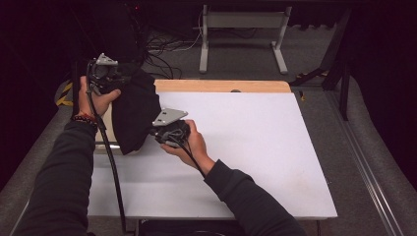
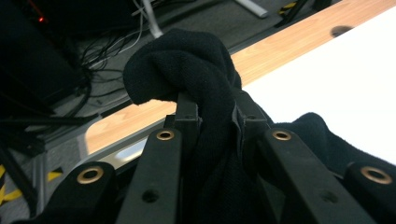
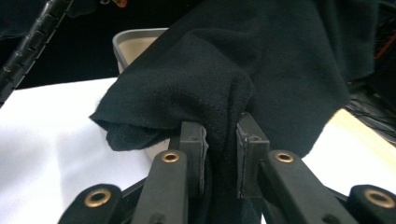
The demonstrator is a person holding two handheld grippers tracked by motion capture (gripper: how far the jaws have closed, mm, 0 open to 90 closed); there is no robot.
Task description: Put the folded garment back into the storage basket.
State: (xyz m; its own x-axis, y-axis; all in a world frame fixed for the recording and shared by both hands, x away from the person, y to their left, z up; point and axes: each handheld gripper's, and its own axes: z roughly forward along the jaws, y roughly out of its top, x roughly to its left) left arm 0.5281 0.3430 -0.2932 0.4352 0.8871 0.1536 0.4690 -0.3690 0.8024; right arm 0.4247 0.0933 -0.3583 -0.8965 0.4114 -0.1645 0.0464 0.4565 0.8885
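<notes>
A black cloth (image 1: 134, 115) hangs above the left side of the white table (image 1: 246, 147), stretched between both grippers. My left gripper (image 1: 114, 78) is raised at the far left, shut on a bunched upper edge of the black cloth (image 2: 187, 65). My right gripper (image 1: 153, 129) sits lower and nearer, by the cloth's right edge, shut on a folded corner of the black cloth (image 3: 201, 93). In both gripper views the fabric is pinched tightly between the pads and drapes over the jaws.
A grey tray (image 3: 135, 44) stands on the table's left edge, mostly behind the cloth. The wooden strip (image 1: 221, 86) runs along the table's far edge. Cables (image 1: 162, 54) and a metal stand (image 1: 241, 34) lie on the floor beyond.
</notes>
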